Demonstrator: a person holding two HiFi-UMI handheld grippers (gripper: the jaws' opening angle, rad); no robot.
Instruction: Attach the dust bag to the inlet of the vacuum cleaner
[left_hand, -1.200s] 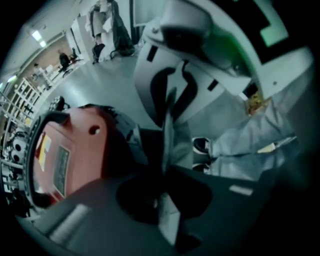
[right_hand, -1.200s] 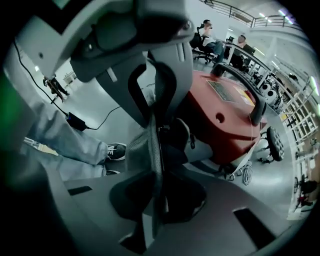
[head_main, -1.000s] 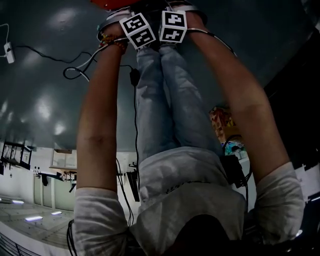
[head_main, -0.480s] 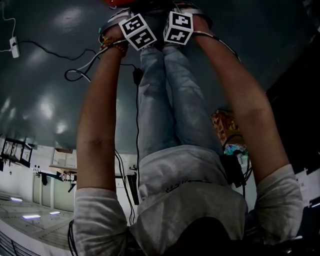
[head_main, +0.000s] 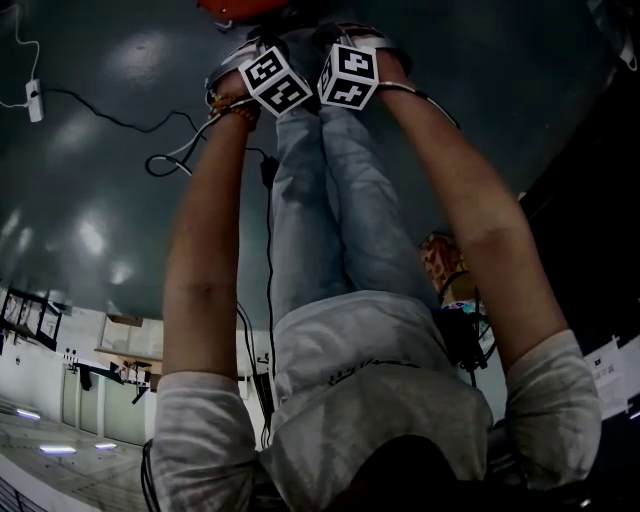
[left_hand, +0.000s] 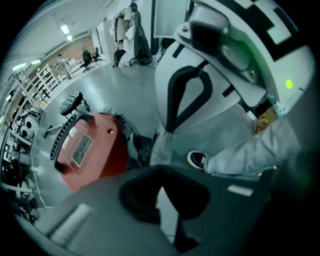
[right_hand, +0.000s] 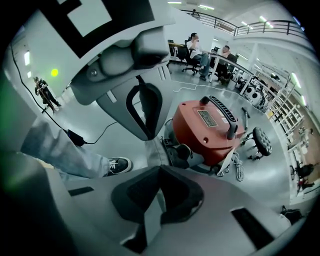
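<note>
Grey glossy floor (head_main: 90, 200) spreads beneath you in a large open workshop, with seated people (right_hand: 197, 42) at desks in the upper right of the right gripper view; a black cable (head_main: 120, 123) trails from a power strip (head_main: 35, 100) at the upper left of the head view. Your arms reach straight ahead, and the two grippers sit side by side at the top centre of the head view, nearly touching; the red vacuum cleaner (right_hand: 210, 127) stands on the floor just beyond them, at centre right in the right gripper view and centre left in the left gripper view, its black handle (right_hand: 227, 117) on top. Your left gripper (left_hand: 161, 175) has its jaws narrowed onto the grey dust bag (left_hand: 162, 145); your right gripper (right_hand: 158, 175) pinches the same fabric from the opposite side, so the bag runs between the two. The bag hangs near the vacuum cleaner's dark front end; whether it touches the inlet cannot be told. Your shoe (right_hand: 117, 164) shows at the lower left of the right gripper view; a wheeled stool (right_hand: 261, 140) stands just right of the vacuum cleaner.
</note>
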